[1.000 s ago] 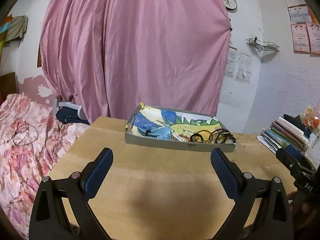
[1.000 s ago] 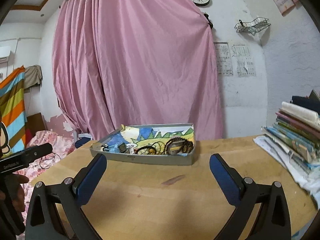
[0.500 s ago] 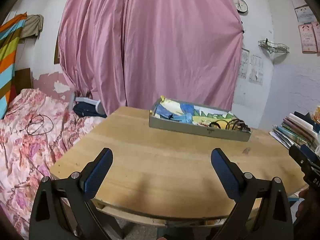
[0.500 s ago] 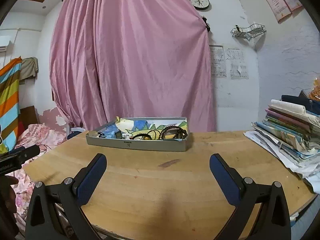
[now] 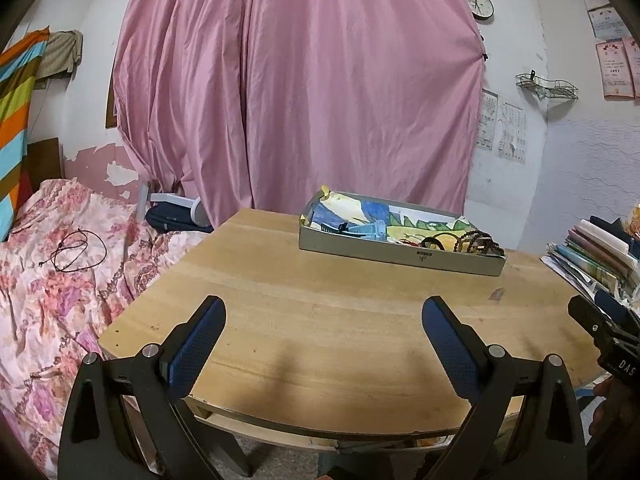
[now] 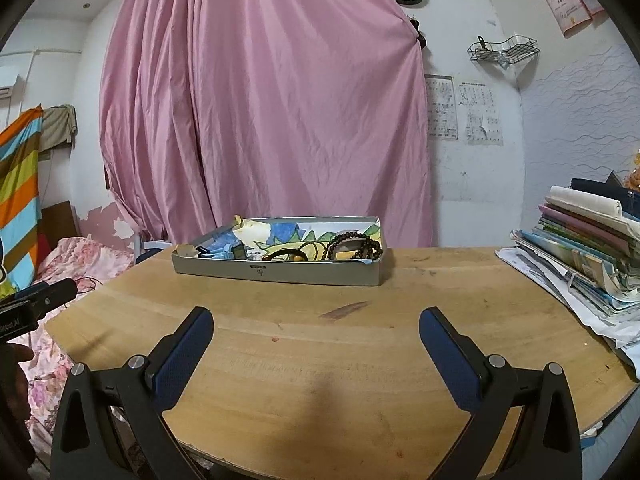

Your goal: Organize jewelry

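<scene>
Two grippers, the left gripper (image 5: 323,322) and the right gripper (image 6: 316,334), hover over the near edge of the tabletop (image 6: 360,360), each with its blue-padded fingers (image 6: 182,354) spread wide apart and empty. One grey tray (image 6: 280,274) sits well apart toward the far edge, at twelve o'clock from the right fingers and about one o'clock from the left, its long axis running nine to three, so the right looks better lined up. Inside I count one dark beaded bracelet (image 6: 354,245), some thin cord rings (image 6: 292,254) too tangled to number, and one blue clip-like item (image 6: 224,251).
</scene>
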{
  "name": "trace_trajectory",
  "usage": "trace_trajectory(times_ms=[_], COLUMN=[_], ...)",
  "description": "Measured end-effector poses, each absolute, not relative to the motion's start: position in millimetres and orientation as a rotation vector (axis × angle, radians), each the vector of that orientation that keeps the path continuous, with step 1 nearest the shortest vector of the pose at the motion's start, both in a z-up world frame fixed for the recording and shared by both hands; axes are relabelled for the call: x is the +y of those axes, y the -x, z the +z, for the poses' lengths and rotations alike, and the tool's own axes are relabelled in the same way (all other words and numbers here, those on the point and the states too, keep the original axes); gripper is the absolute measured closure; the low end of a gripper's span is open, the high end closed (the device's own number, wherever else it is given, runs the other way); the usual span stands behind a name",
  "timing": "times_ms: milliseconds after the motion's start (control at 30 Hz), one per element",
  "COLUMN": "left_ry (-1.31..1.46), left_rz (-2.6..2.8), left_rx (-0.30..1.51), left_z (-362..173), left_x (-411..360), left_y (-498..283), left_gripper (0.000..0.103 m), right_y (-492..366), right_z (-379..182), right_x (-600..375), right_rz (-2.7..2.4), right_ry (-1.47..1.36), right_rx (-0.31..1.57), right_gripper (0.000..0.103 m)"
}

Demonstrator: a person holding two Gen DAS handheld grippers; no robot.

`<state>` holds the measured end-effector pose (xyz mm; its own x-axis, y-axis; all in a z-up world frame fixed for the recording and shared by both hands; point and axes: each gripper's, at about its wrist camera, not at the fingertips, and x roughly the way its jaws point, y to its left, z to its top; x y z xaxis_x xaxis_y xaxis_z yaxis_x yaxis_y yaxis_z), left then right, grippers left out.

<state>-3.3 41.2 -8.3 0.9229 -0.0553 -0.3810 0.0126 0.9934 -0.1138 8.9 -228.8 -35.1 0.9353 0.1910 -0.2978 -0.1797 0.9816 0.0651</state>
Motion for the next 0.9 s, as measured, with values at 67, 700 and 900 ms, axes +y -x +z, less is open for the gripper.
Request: trace_trajectory(times_ms=[67,700,900], left_ry=[0.11,0.104,0.1], left_rz=[-0.035,-0.018,-0.016], left_rx=[0.395,0.403,0.405], left_z=[-8.4,-13.3,-16.9], left_x=[41.3,46.0,46.8], left_y=[3.4,-3.1,-2.6], left_gripper=[0.007,0.007,0.007], right_y=[-11.1,-17.9,-17.7], right_z=[-35.8,-42.5,-43.0], right_x=[-227.7,-228.6,-229.2], right_rz=[0.191,0.192,0.19], right_ry=[-0.038,-0.046,-0.047], right_rx=[0.313,0.321,0.319], right_gripper=[0.0,0.0,0.0])
